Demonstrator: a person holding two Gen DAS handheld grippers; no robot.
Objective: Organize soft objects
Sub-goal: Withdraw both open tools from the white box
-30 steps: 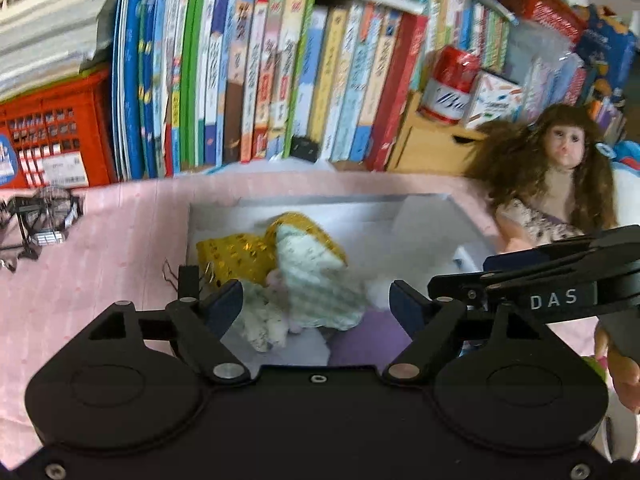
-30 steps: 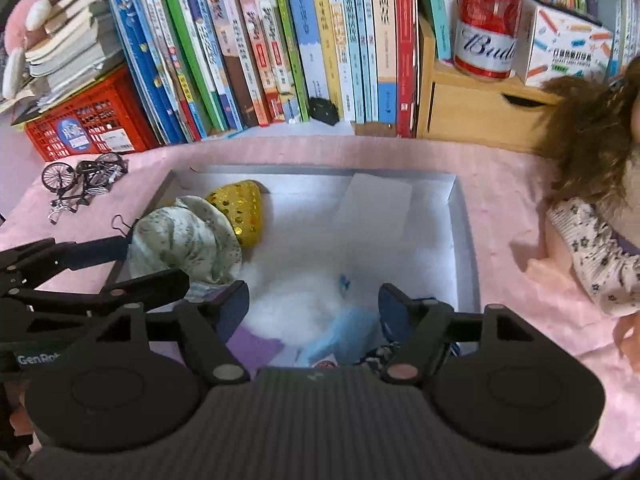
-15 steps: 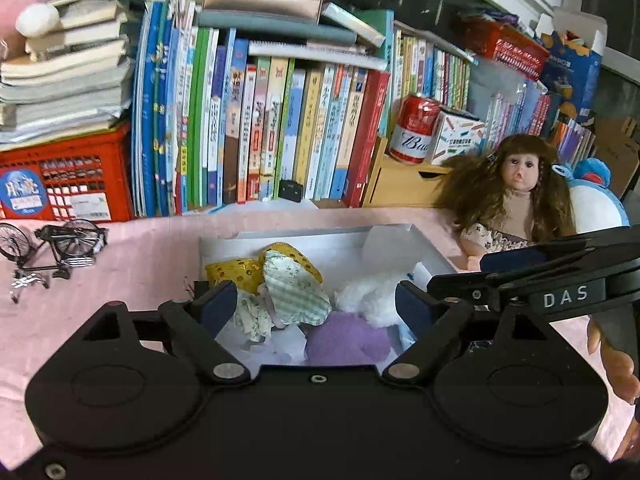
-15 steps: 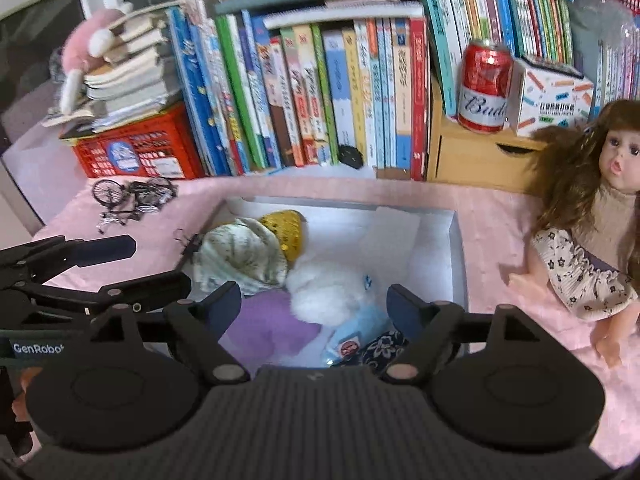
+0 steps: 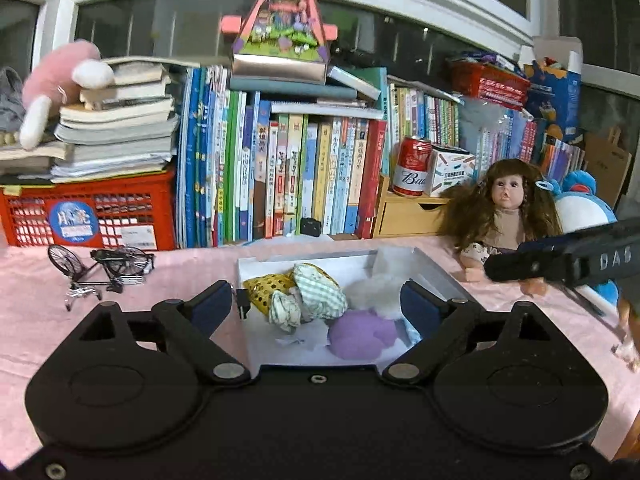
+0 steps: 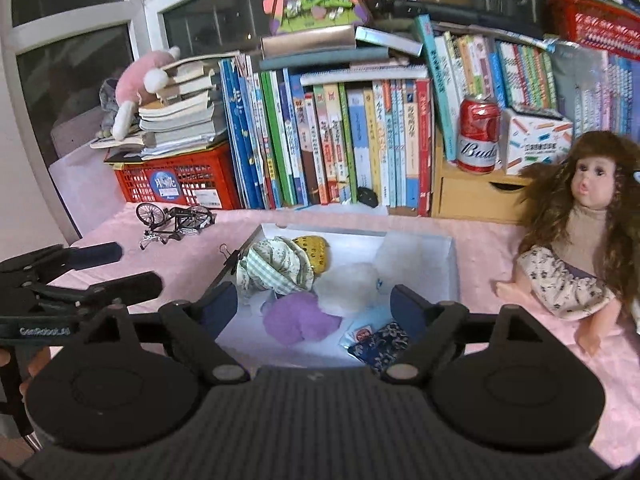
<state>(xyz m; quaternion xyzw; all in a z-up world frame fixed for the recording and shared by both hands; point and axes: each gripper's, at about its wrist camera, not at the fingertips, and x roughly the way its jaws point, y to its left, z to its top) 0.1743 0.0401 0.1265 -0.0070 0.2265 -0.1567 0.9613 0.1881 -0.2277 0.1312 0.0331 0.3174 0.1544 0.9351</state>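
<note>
Reaching back in carelessly could snag the binder clip (image 6: pixel 228 254) on the white tray (image 6: pixel 454 276) rim or drag light pieces out onto the pink counter (image 6: pixel 472 240). Both claws, left claw (image 5: pixel 316 306) and right claw (image 6: pixel 314 306), have just been opening and hold nothing. The soft objects (image 6: pixel 276 270) lie bunched in the tray at frame centre: checked cloth, purple and white fluff.

Home playroom, crammed children's books (image 5: pixel 304 176), doll (image 6: pixel 580 224), plush toy (image 5: pixel 60 84), pink tablecloth (image 5: pixel 32 312)
</note>
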